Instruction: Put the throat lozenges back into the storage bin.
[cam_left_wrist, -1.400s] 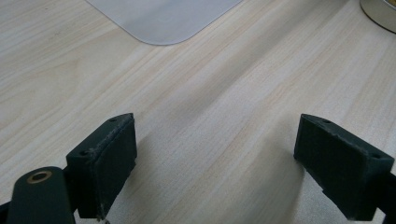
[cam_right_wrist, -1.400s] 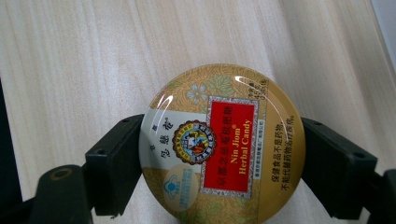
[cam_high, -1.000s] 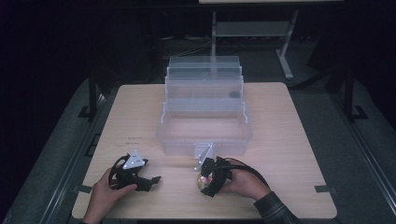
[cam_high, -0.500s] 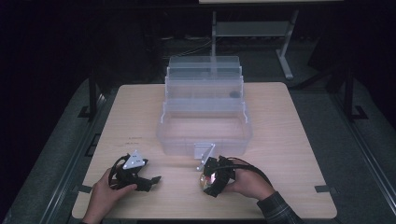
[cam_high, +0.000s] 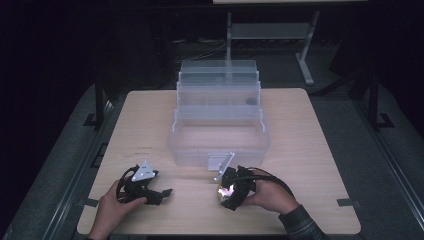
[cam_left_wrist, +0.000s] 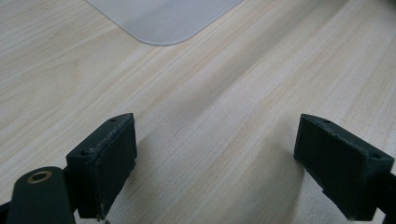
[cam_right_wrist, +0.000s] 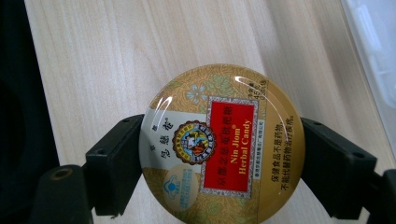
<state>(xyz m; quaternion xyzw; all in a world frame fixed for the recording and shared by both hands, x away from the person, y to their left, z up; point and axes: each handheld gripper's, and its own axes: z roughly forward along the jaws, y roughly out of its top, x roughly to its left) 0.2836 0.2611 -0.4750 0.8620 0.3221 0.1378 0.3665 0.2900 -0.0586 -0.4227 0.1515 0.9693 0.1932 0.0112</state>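
A round gold candy tin (cam_right_wrist: 222, 144) with a red label is clamped between the two black jaws of my right gripper (cam_right_wrist: 222, 168), over the wooden table. From above, the tin (cam_high: 226, 192) shines at the tip of the right gripper (cam_high: 231, 194), just in front of the clear plastic tiered organizer box (cam_high: 220, 135). My left gripper (cam_high: 159, 194) rests on the table at the front left, held by a hand. Its jaws stand wide apart over bare wood (cam_left_wrist: 215, 154), with nothing between them.
The organizer box (cam_high: 218, 95) stands open in stepped trays at the table's middle, with a small dark item in an upper tray (cam_high: 250, 101). A pale rounded corner of the box base (cam_left_wrist: 163, 18) lies ahead of the left gripper. The table's front edge is close.
The right gripper with the tin has turned and shifted slightly toward the front of the table. The left gripper has stayed in place.
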